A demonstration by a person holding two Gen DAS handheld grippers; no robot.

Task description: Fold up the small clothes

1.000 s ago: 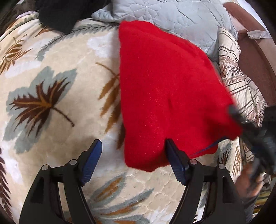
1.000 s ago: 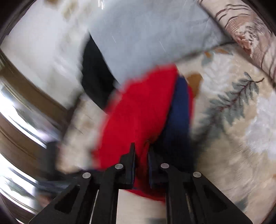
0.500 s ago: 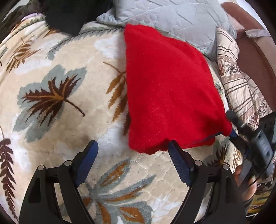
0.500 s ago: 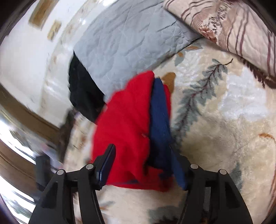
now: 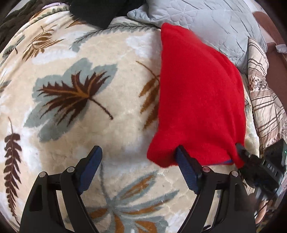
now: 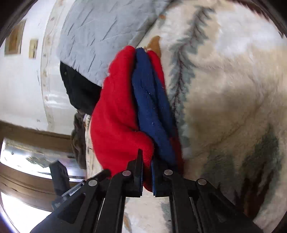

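Note:
A red fleece garment with a navy blue lining lies folded on a cream leaf-patterned blanket. My left gripper is open and empty just in front of the garment's near left corner, which drapes over its right finger. My right gripper is shut on the garment's near right corner, holding it slightly lifted. The right gripper also shows in the left wrist view, at the cloth's corner.
A grey quilted pillow lies behind the garment. A black garment lies at the back left. A striped beige pillow is at the right. A dark knitted cloth lies at the far left edge.
My right gripper opened half a second ago and has closed again on the garment's near corner, lifting it. My left gripper stays open and has moved slightly toward the garment.

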